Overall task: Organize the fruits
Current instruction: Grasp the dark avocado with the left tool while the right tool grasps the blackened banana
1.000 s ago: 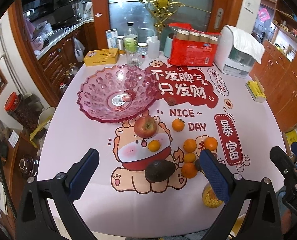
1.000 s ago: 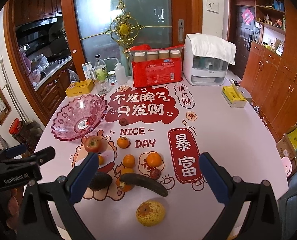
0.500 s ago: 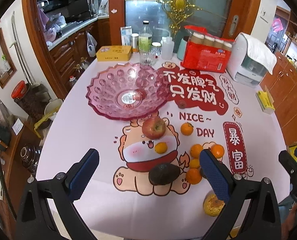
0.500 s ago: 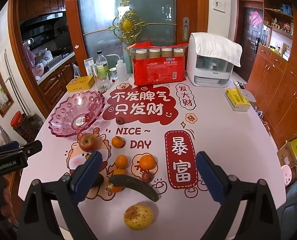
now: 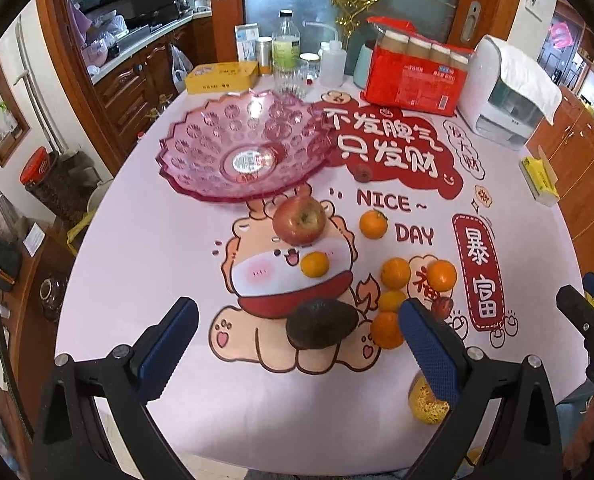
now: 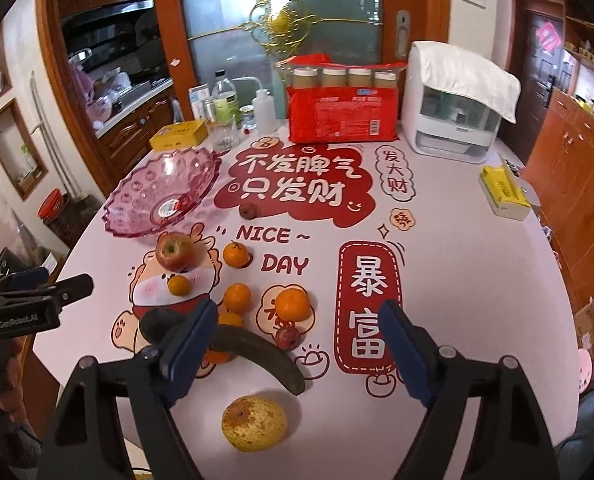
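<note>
Fruits lie loose on the desk (image 5: 145, 240) just before the empty pink bowl (image 5: 201, 148). Both grippers have dropped closer: the left gripper (image 5: 297, 332) gapes around the avocado (image 5: 321, 323), while the right gripper (image 6: 297, 344) has just been narrowing its jaws, empty, above the dark banana (image 6: 257, 350). Pickup seems imminent.

Pink patterned bowl (image 5: 201, 148), red apple (image 5: 299, 220), speckled yellow pear (image 6: 254, 423).

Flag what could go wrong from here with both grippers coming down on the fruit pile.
1. The round orange tangerines sit packed beside the dark overripe banana; a nudge could roll them.
2. The right gripper, jaws just closing with nothing gripped, may clip the small red fruit.
</note>
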